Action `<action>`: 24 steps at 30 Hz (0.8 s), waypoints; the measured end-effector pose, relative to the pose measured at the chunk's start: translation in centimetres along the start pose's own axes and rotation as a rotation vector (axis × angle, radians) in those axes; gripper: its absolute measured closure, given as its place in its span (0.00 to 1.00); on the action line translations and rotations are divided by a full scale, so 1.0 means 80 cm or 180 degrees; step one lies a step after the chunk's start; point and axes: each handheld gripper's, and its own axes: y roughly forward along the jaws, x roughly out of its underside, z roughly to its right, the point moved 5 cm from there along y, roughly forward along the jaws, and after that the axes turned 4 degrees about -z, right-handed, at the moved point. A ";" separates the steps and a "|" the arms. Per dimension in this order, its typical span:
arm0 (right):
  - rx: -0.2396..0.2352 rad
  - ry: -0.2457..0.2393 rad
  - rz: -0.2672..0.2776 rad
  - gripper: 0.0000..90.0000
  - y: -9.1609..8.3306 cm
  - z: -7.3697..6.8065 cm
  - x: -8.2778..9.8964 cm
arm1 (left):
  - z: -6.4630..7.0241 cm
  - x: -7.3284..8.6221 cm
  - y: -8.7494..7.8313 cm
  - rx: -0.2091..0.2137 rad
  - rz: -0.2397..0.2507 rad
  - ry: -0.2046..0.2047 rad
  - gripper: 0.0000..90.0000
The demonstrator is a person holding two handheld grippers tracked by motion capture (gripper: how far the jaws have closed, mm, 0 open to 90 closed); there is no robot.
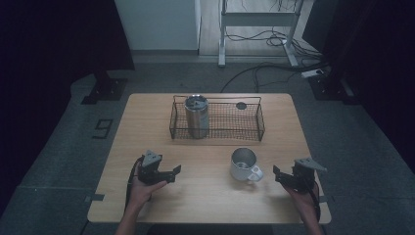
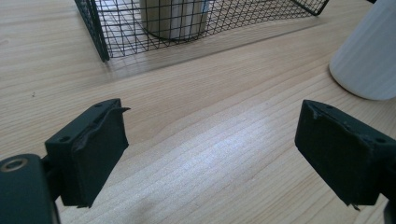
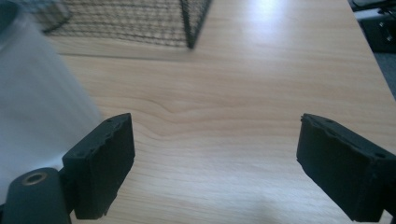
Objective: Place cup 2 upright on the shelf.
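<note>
Cropped mug, blurred mug, half-seen tumbler at a wooden table

In the left gripper view the white mug (image 2: 369, 56) runs off the right and top edges, its rim and handle out of frame, and the steel tumbler (image 2: 173, 18) in the wire basket (image 2: 100, 35) is cut at the top, leaving just its base behind the mesh. In the right gripper view the same mug is a pale blur at the left edge, its outline soft, and the basket is cropped to one out-of-focus corner. In the high view a small dark round object (image 1: 241, 105) on the basket floor is too small to identify, and the person's forearms leave the bottom edge.
</note>
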 end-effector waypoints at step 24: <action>-0.0592 -0.0146 0.0271 0.13 -0.035 -0.070 -0.046 | 0.006 0.009 0.004 0.0054 -0.0168 0.0007 0.11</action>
